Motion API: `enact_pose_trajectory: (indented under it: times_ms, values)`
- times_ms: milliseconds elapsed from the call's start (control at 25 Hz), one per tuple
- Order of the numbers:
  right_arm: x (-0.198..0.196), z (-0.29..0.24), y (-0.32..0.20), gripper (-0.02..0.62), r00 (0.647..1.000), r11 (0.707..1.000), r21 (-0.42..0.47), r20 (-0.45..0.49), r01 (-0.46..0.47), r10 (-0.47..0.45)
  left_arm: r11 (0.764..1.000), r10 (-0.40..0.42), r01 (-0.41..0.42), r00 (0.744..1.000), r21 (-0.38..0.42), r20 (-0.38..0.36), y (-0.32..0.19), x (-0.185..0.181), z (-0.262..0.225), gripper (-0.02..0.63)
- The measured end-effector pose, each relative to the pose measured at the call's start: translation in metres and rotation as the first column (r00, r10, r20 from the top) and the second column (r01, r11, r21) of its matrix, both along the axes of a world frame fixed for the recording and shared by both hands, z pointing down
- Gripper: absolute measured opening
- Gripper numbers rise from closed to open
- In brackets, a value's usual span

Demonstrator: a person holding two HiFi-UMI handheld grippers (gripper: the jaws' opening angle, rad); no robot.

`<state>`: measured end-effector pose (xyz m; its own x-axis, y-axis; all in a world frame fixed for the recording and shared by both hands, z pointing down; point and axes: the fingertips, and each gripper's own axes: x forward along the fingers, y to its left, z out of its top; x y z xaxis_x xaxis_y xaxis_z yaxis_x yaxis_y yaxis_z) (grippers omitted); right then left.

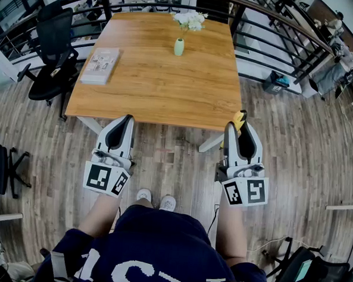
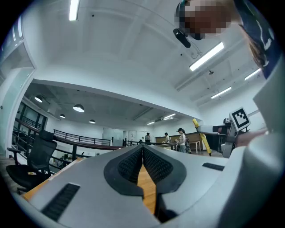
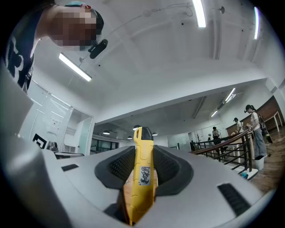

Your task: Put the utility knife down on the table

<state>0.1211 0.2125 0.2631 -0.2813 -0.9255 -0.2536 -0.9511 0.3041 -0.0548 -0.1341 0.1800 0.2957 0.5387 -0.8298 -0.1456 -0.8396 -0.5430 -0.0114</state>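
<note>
A yellow utility knife (image 3: 141, 176) with a black tip stands nearly upright between the jaws of my right gripper (image 3: 143, 167), which is shut on it. In the head view the right gripper (image 1: 239, 130) hangs just short of the wooden table's (image 1: 156, 76) near right corner, and the yellow utility knife (image 1: 240, 119) sticks out past its jaws. My left gripper (image 1: 122, 125) is held at the table's near edge further left. In the left gripper view the left gripper (image 2: 143, 153) is shut with nothing between its ribbed pads. The knife (image 2: 201, 136) shows there at the right.
On the table lie a magazine (image 1: 100, 65) at the left and a small green vase with white flowers (image 1: 180, 42) at the back. A black office chair (image 1: 53, 52) stands left of the table. A dark railing (image 1: 279, 21) runs behind and to the right.
</note>
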Motion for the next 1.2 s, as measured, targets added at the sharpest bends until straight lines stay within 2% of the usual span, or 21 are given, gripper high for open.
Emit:
enact_pose_trajectory:
  times_ms: [240,720,920,1200]
  values:
    - [0.006,-0.006,0.007,0.140,1.000,1.000,0.018,-0.006,0.014,-0.014,1.000,-0.003,0.003,1.000,0.009,-0.001,0.007,0.013,-0.002,0.015]
    - [0.018,-0.001,0.006,0.141,0.996,0.999,0.013,0.076,0.050,-0.051,0.999,-0.033,0.033,0.999,0.006,0.024,0.007,0.018,0.001,0.015]
    - [0.021,0.005,-0.018,0.141,0.995,0.999,-0.001,0.082,0.051,-0.051,1.000,-0.029,0.029,0.999,-0.011,0.020,-0.021,0.021,0.010,0.015]
    - [0.024,0.002,-0.086,0.141,0.996,1.000,-0.004,0.081,0.029,-0.029,1.000,0.005,-0.005,1.000,-0.011,0.001,-0.101,0.029,0.010,0.015]
